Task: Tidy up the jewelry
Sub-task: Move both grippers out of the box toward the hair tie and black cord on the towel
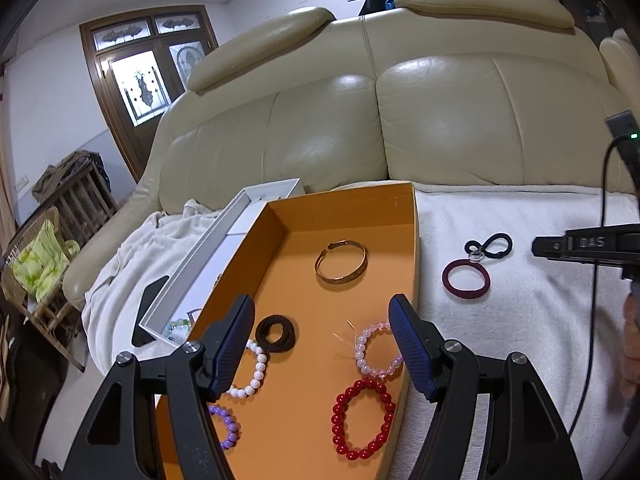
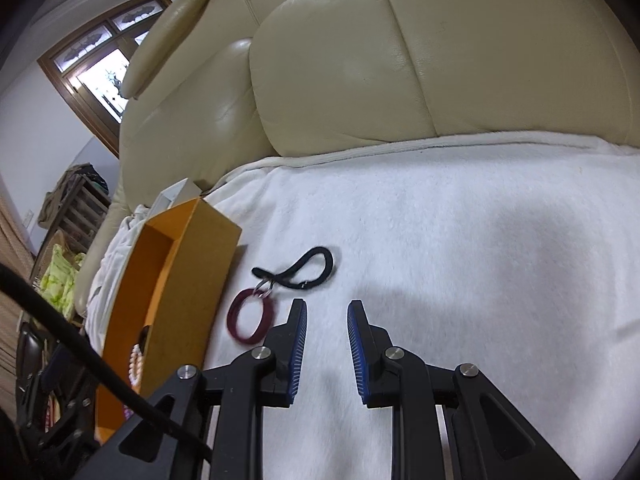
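An orange box [image 1: 414, 240] lies on a white blanket. It holds a gold bangle [image 1: 340, 265], a dark hair tie [image 1: 277, 332], and white [image 1: 256, 372], pink [image 1: 378, 350], red [image 1: 362, 420] and purple [image 1: 229, 426] bead bracelets. My left gripper [image 1: 322, 312] hovers open and empty over the box. A maroon hair tie [image 1: 466, 279] and a black hair tie with a small ring [image 1: 489, 246] lie on the blanket right of the box. My right gripper [image 2: 327, 312] is open and empty just right of the maroon tie [image 2: 252, 316] and below the black tie [image 2: 304, 270].
A white tray [image 1: 200, 256] with more jewelry sits left of the orange box [image 2: 192, 280], beside a dark phone [image 1: 150, 308]. The cream leather sofa back [image 1: 360, 128] rises behind. The white blanket [image 2: 460, 260] spreads to the right. A cable [image 1: 598, 240] hangs at right.
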Tool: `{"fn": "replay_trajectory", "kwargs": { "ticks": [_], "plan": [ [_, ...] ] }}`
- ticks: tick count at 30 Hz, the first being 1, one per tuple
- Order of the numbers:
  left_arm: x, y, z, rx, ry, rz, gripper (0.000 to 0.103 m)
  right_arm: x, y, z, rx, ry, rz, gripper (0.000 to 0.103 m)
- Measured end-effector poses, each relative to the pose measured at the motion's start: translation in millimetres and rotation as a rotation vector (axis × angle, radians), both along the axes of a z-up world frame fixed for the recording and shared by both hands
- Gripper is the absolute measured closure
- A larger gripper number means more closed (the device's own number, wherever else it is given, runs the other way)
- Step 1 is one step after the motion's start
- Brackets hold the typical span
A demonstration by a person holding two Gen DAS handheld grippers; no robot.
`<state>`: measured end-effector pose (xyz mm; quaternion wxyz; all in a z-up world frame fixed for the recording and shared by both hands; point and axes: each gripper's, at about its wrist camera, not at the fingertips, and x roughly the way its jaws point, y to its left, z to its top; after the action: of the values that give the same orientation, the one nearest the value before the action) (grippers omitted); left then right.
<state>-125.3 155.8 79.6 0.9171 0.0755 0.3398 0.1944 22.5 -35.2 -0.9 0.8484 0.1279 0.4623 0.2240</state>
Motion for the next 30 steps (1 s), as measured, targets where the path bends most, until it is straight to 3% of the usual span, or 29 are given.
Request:
{"fn": "replay_trajectory", "kwargs": {
  "ticks": [16, 18, 20, 30],
  "plan": [
    [4.8, -3.1, -2.8, 0.003, 0.02, -0.022, 0.033, 41.6, 35.2, -23.7, -0.075, -0.017, -0.03, 0.08],
    [5.3, -3.8, -2.7, 0.005, 0.021, -0.026, 0.033, 41.3, 40.1, -23.3, -0.108, -0.039, -0.02, 0.084],
    [5.7, -5.1, -2.8, 0.007, 0.022, -0.029, 0.033, 39.3, 42.6, -23.1, -0.141, -0.059, -0.016, 0.095],
    [3.9, -13.7, 0.6, 0.008, 0.001, -0.036, 0.033, 25.3, 16.3, -13.5, -0.173, -0.071, -0.032, 0.096]
  ]
}}
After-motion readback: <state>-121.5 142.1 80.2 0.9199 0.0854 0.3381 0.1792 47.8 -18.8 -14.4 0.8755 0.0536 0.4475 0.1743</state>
